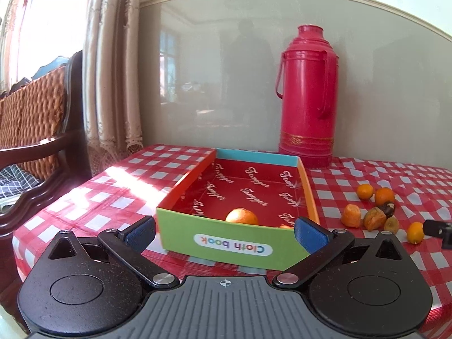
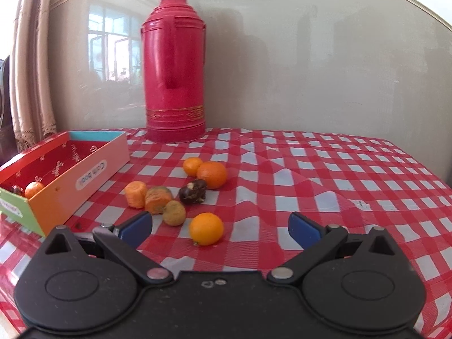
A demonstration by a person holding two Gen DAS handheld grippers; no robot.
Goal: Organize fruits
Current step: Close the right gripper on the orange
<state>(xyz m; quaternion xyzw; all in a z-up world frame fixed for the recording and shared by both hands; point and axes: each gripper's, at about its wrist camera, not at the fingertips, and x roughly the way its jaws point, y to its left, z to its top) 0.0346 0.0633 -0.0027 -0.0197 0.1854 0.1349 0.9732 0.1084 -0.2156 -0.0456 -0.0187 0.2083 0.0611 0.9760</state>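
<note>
Seven loose fruits (image 2: 180,195) sit on the bench (image 2: 325,175) w/ its red-check cloth, just right of the cardboard box (image 1: 226,244); one orange (image 1: 242,216) lies inside the box near its front wall, plus a dark piece (image 2: 16,189) beside it, seen only from the right wrist view.

Left hand-held gripper (image 1: 224,230) — jaws spread fully wide, nothing between them, hovering at the box's green front wall. Right hand-held gripper (image 2: 220,227) is also wide open and empty, w/ the nearest orange (image 2: 206,228) lying just ahead between its blue pads, not touched.

Risks, as I judge them: round oranges roll on the slick cloth, so an off-centre close could squirt the near one away. The cloth is wrinkled, so a low pad could snag it and drag the cluster. The soft, shrivelled pieces — a ridged orange chunk (image 2: 136,194), a mottled orange-green one (image 2: 157,200), a tan one (image 2: 174,212), a dark brown one (image 2: 193,191) — look squashy and touch each other, so a grip may crush one or catch a neighbour. Two more oranges (image 2: 204,171) sit touching at the back.
</note>
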